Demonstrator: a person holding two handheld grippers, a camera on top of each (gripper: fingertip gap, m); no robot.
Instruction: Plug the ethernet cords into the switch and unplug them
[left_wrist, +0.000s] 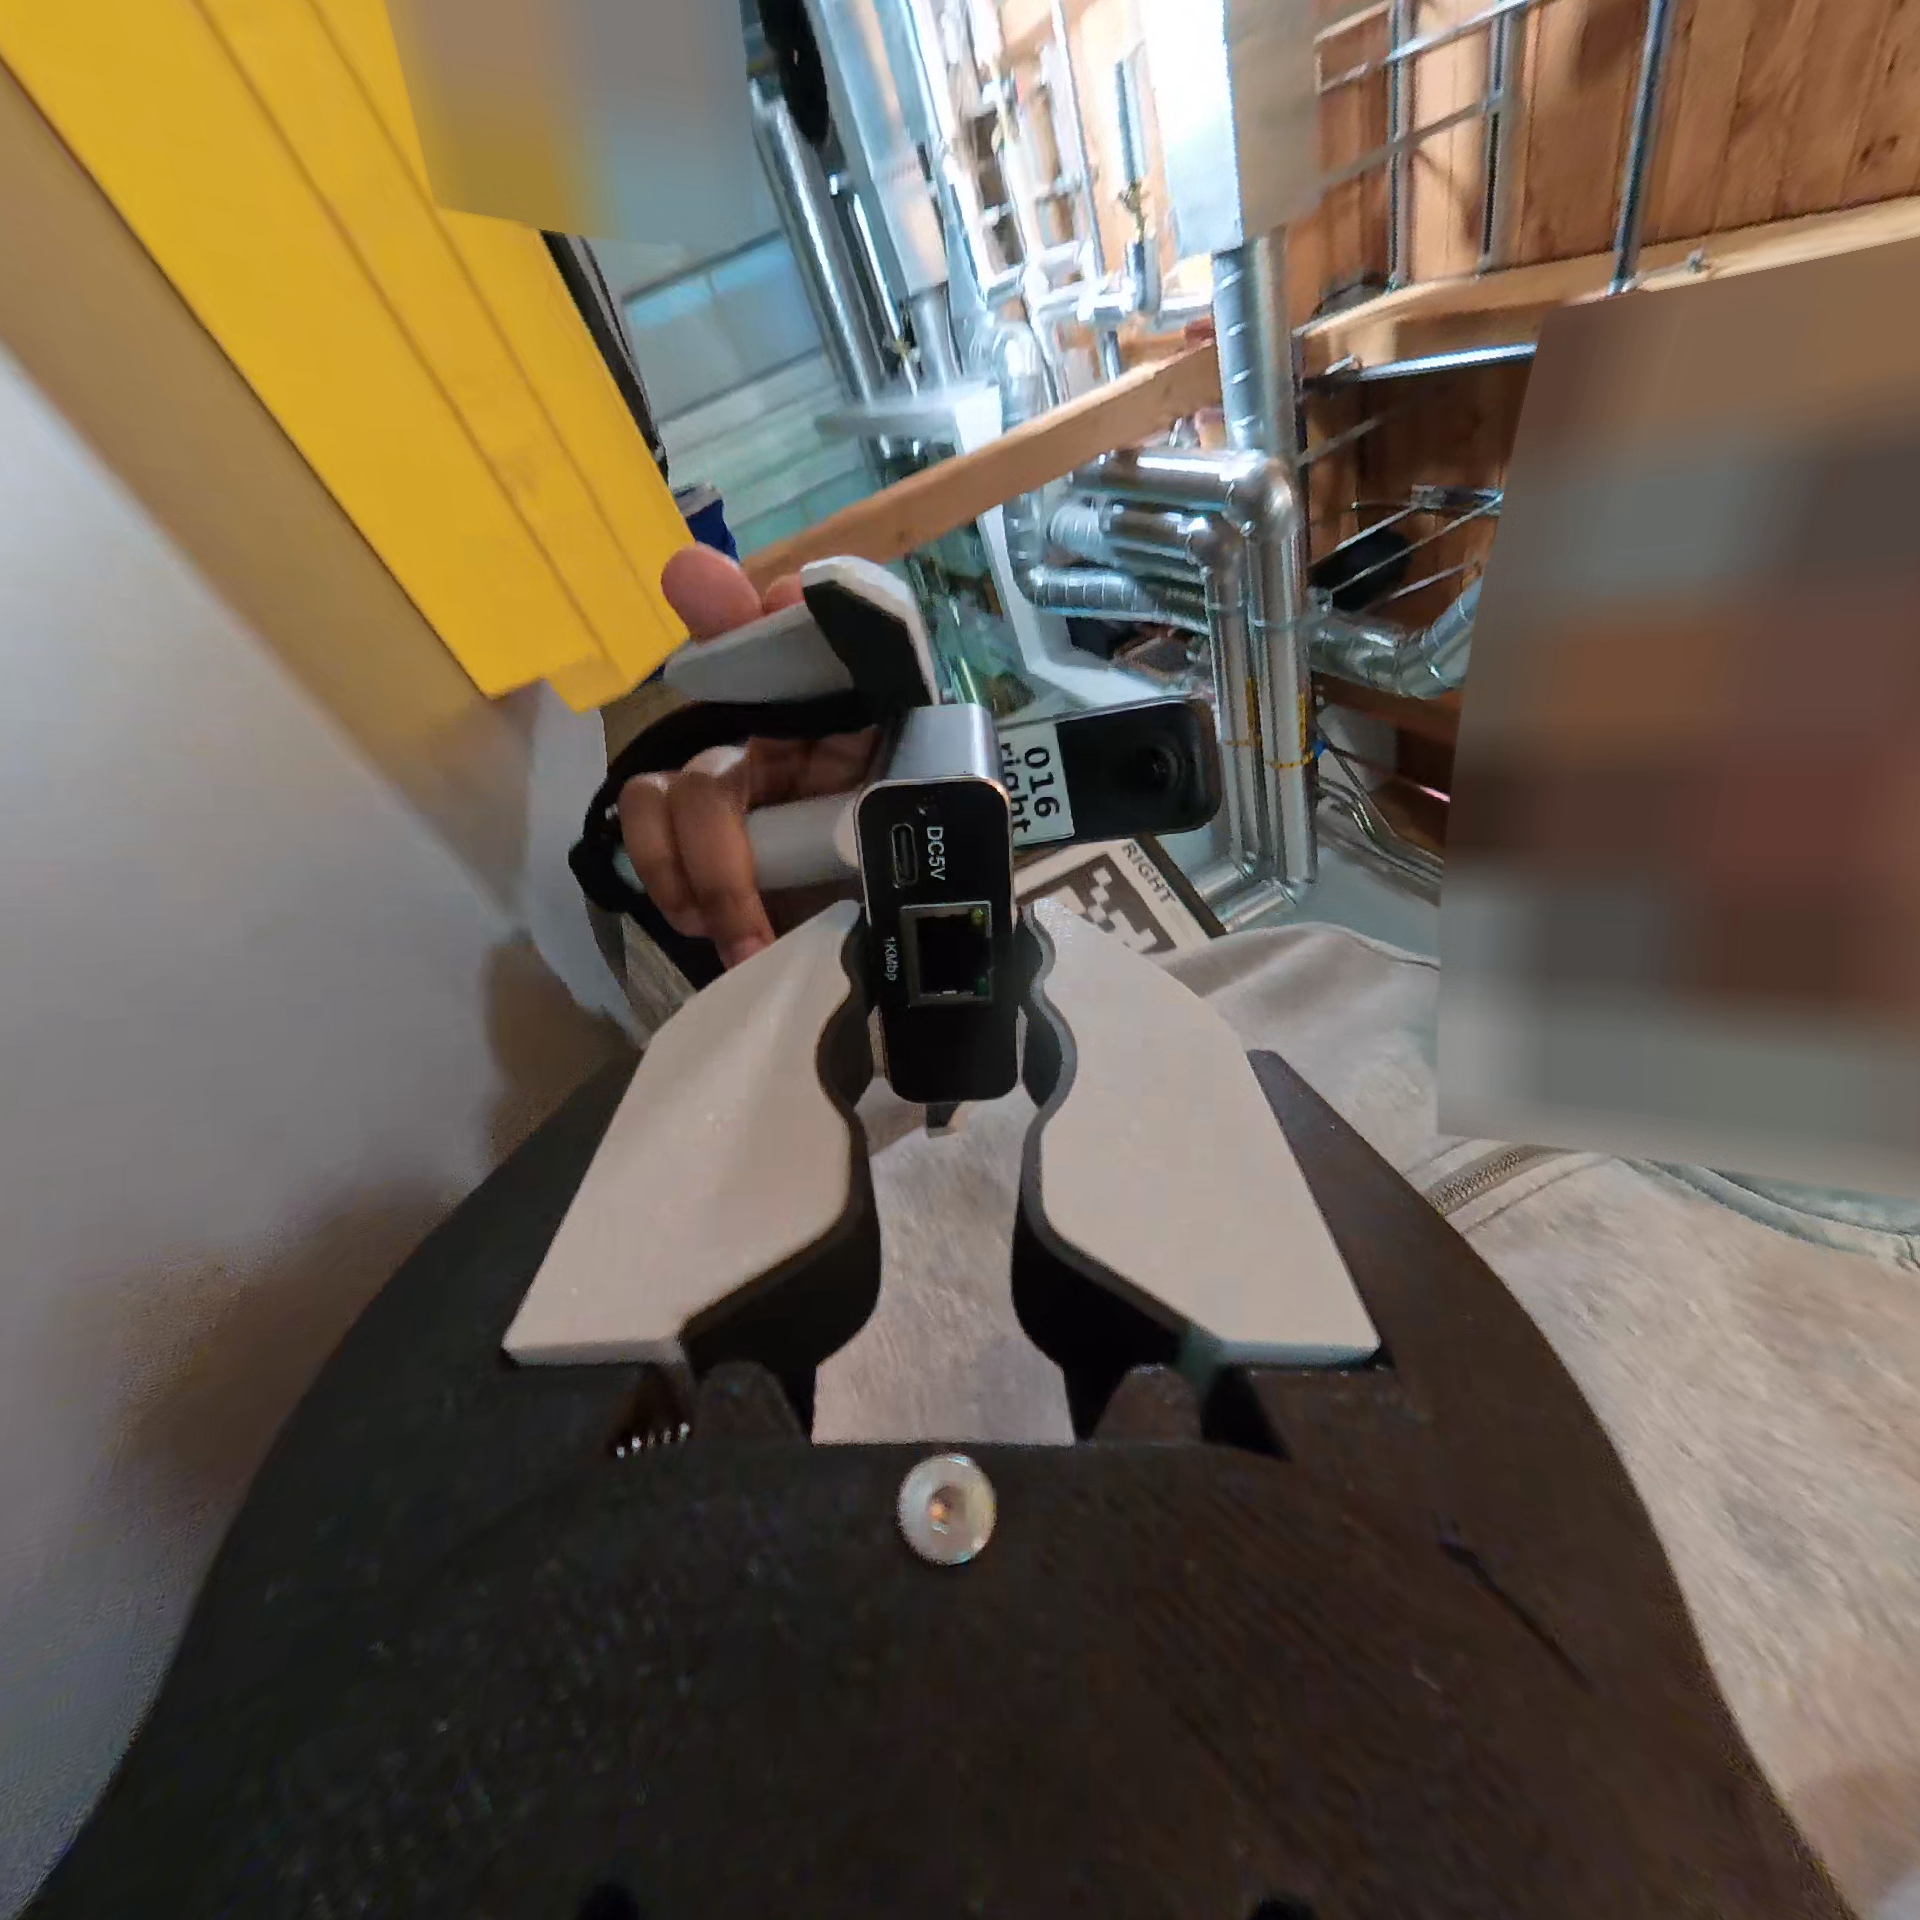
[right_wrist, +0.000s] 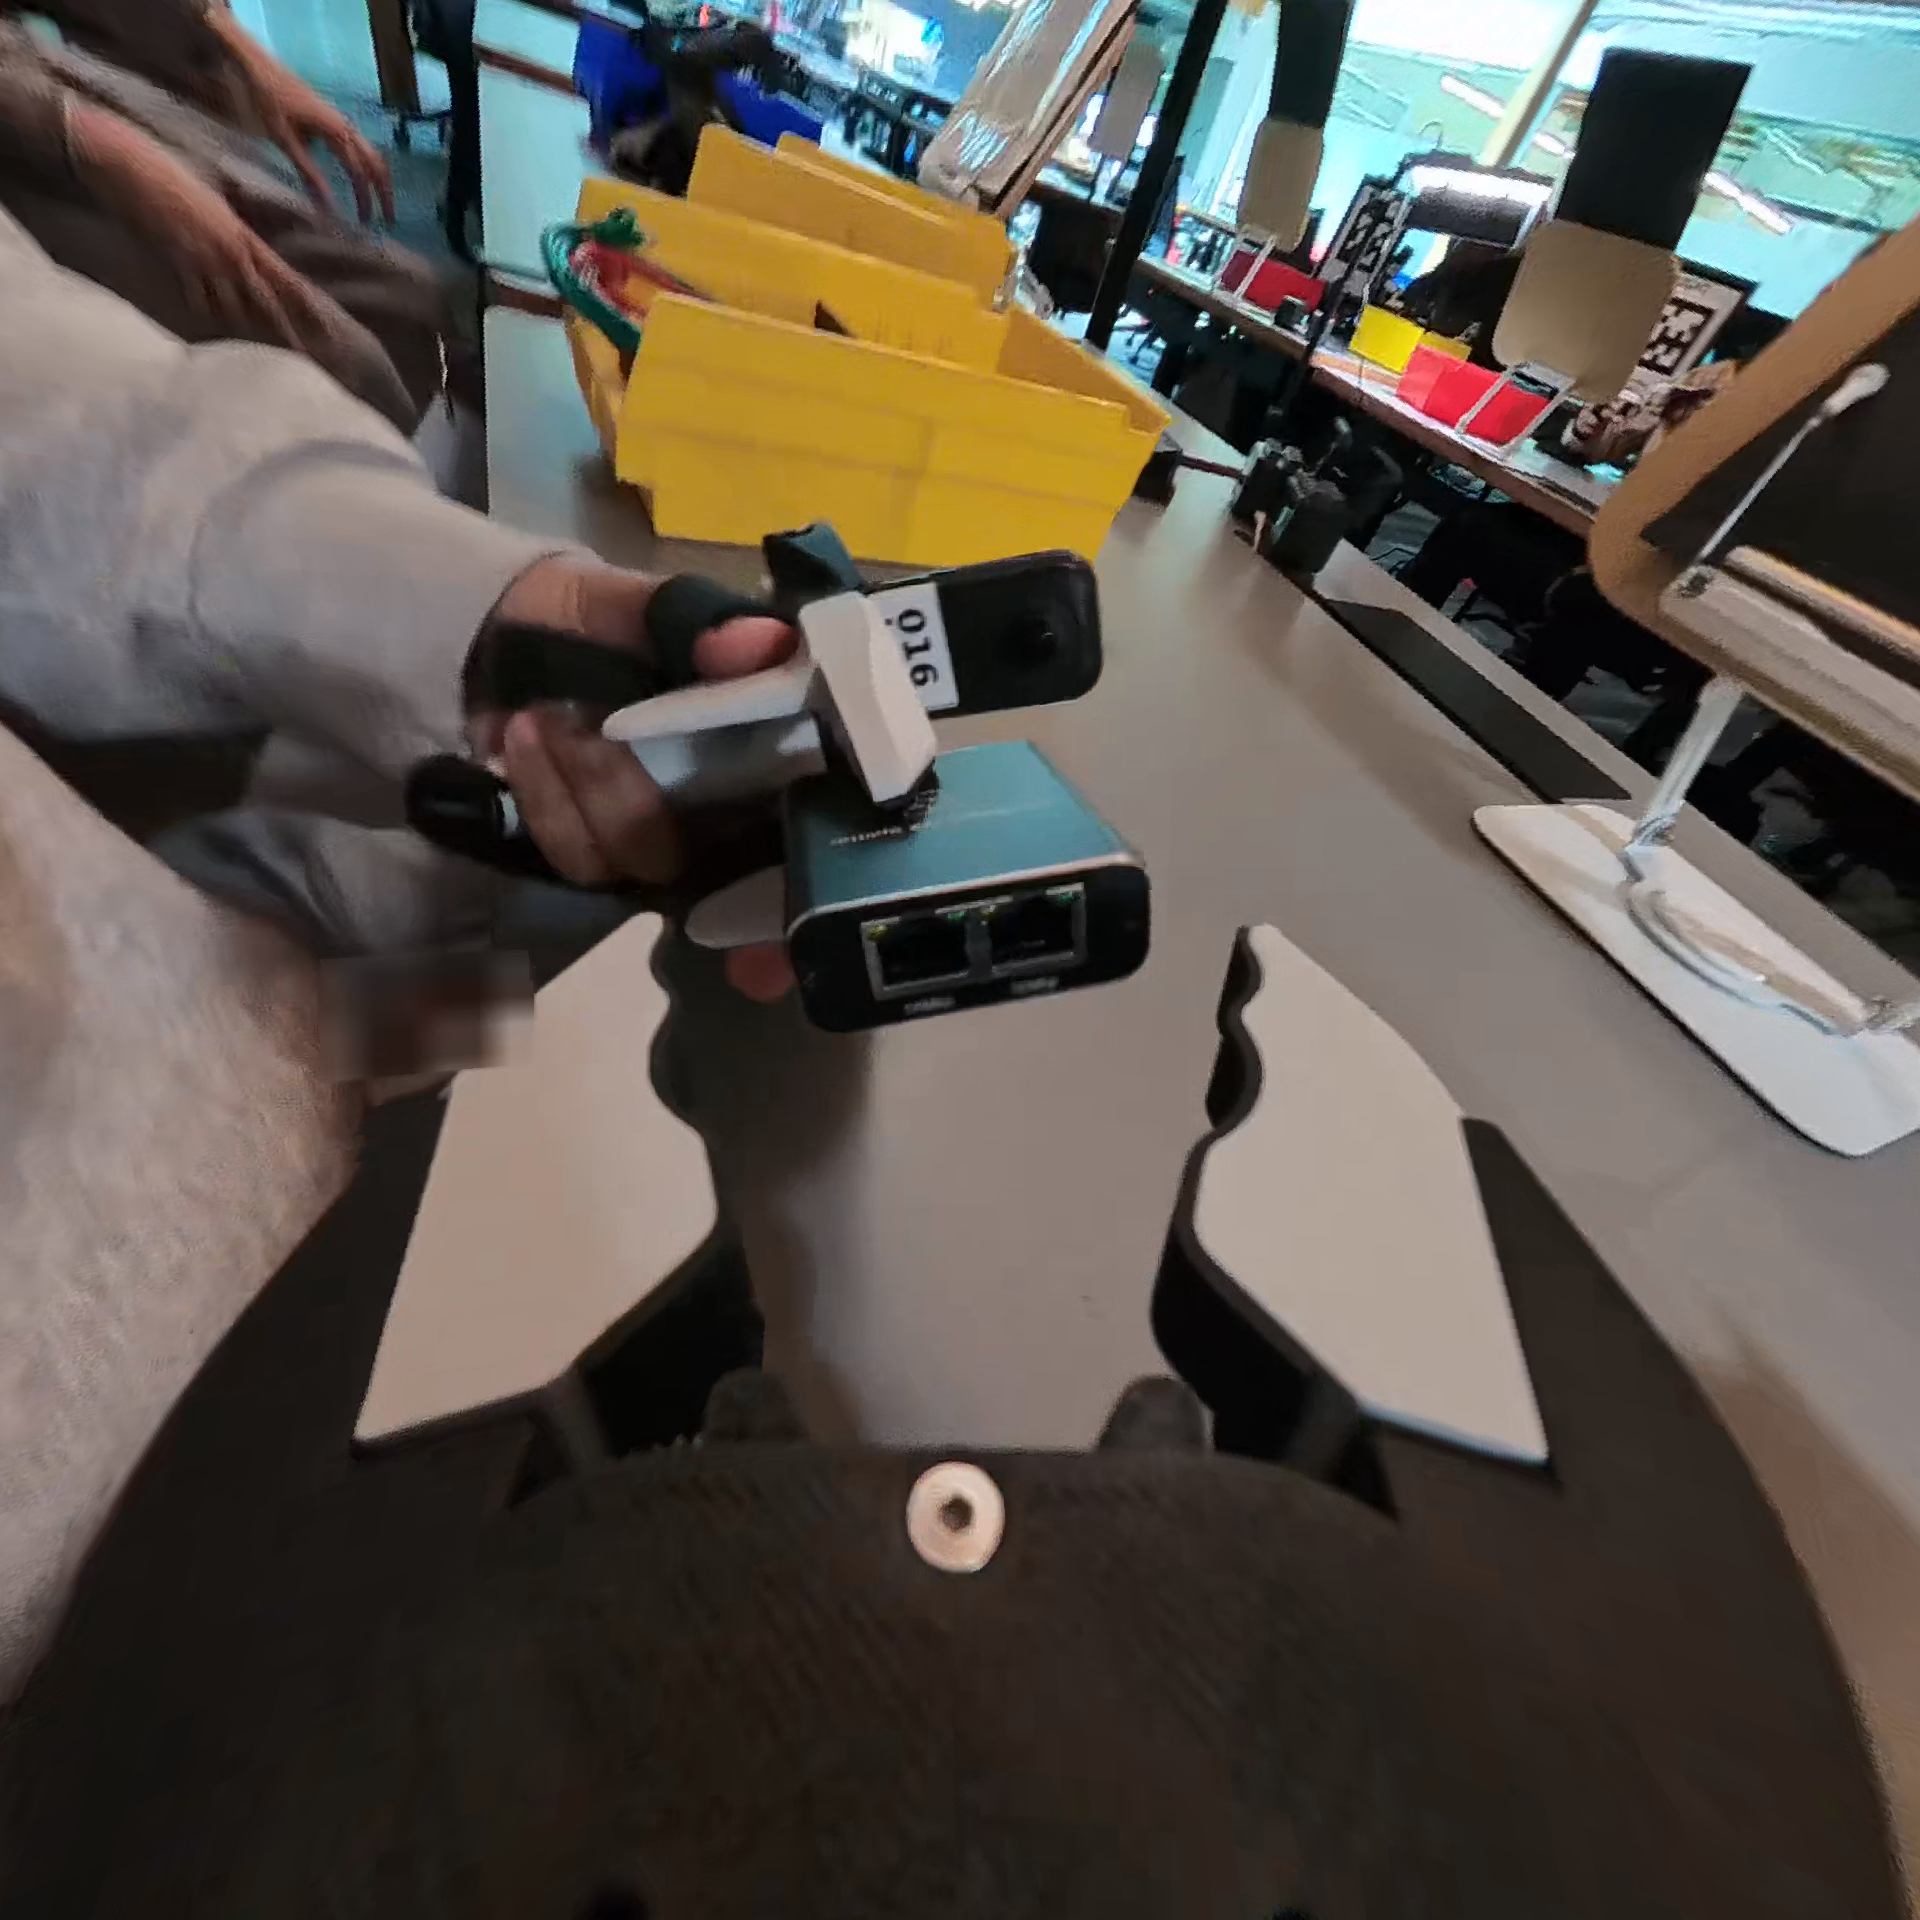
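Note:
The switch (left_wrist: 935, 831) is a small grey metal box. My left gripper (left_wrist: 940, 997) is shut on it and holds it in the air, with the end that has one network port and a small power socket facing the left wrist camera. In the right wrist view the switch (right_wrist: 966, 904) shows its other end with two empty network ports, held above the table by the left gripper's fingers (right_wrist: 873, 696). My right gripper (right_wrist: 951, 956) is open and empty, just in front of that two-port end. No cord is plugged into any port.
Yellow bins (right_wrist: 883, 436) stand at the back of the grey table (right_wrist: 1299, 748); one holds green and red cords (right_wrist: 603, 260). A white stand base (right_wrist: 1714, 987) sits at the right. Another person's hands (right_wrist: 260, 208) are at the upper left. The right gripper's camera (left_wrist: 1132, 769) shows behind the switch.

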